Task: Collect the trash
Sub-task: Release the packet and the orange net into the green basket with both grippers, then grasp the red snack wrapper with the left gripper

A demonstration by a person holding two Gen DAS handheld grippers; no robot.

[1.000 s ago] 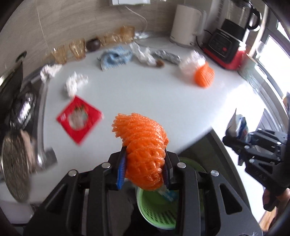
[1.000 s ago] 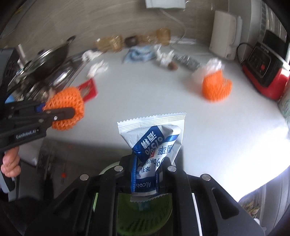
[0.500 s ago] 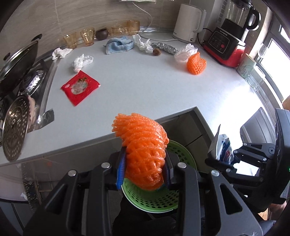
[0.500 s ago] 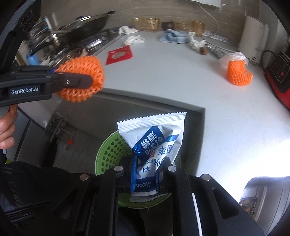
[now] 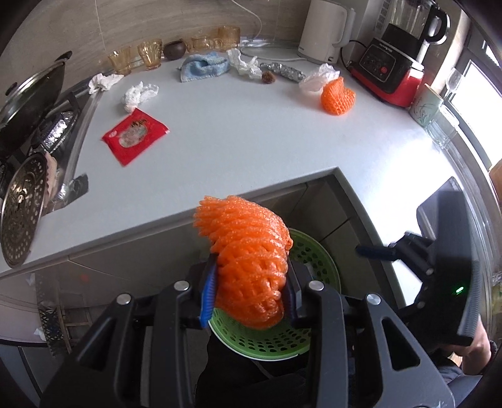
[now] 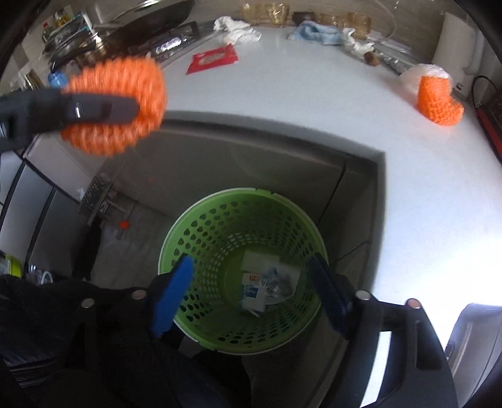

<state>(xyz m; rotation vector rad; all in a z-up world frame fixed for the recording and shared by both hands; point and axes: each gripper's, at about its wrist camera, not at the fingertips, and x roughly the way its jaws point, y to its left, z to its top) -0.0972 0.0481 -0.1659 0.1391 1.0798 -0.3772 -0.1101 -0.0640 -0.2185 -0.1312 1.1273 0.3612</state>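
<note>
My left gripper (image 5: 251,282) is shut on an orange foam net (image 5: 248,260), held above the green perforated bin (image 5: 317,260) on the floor by the counter corner. In the right wrist view that same orange foam net (image 6: 116,106) hangs at upper left, blurred. My right gripper (image 6: 251,282) hovers over the green bin (image 6: 204,232) with its jaws opening and nothing between them. The white and blue wipe packet (image 6: 266,282) lies at the bin's bottom.
On the white counter (image 5: 235,131) lie a red wrapper (image 5: 135,135), crumpled tissues (image 5: 138,94), a blue cloth (image 5: 204,66), foil (image 5: 285,70) and a second orange net (image 5: 337,95). A kettle (image 5: 323,28), blender (image 5: 395,59) and amber glasses (image 5: 150,55) line the back. The stove (image 5: 28,131) sits at left.
My right gripper opened and the wipe packet fell into the green bin. Both grippers drew back from the counter to above the bin; the left still grips the orange net.
</note>
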